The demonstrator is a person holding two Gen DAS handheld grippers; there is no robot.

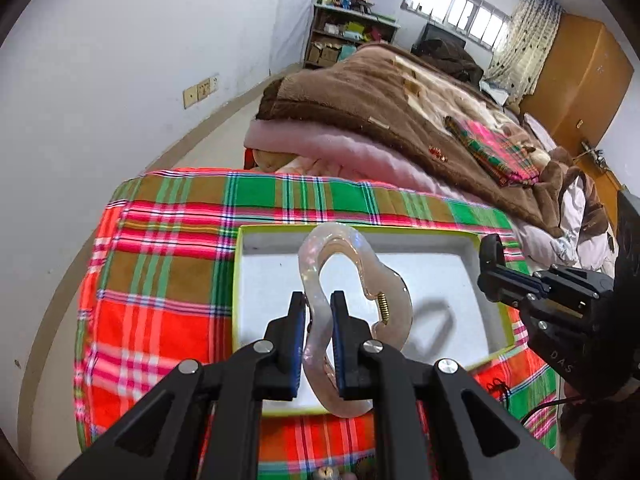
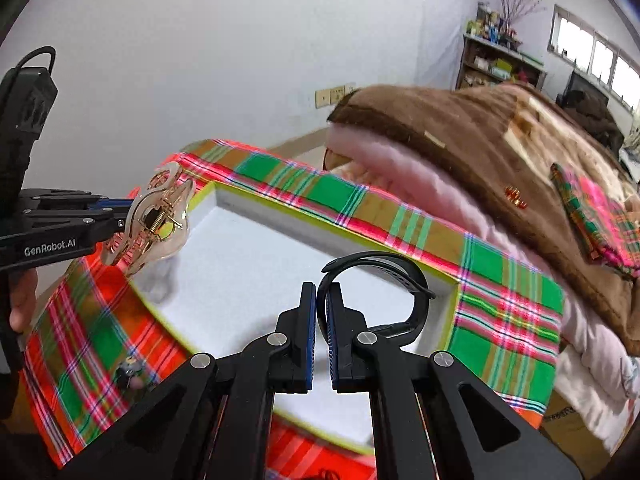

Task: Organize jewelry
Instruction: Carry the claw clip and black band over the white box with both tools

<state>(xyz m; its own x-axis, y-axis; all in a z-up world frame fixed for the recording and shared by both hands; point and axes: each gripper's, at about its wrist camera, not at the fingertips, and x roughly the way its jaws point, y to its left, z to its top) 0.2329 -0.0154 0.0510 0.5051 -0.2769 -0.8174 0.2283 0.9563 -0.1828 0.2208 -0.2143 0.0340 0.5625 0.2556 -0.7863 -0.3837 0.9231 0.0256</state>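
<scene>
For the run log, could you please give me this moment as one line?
left tool: shut on hair claw clip | right tool: shut on black strap | both over white box | nothing released yet

Both grippers tilt steeply down, side by side. The left gripper (image 1: 318, 312) has its pads pinched on something translucent, jaws only slightly apart. The right gripper (image 2: 321, 300) is basically closed on a thin black strap.
</scene>
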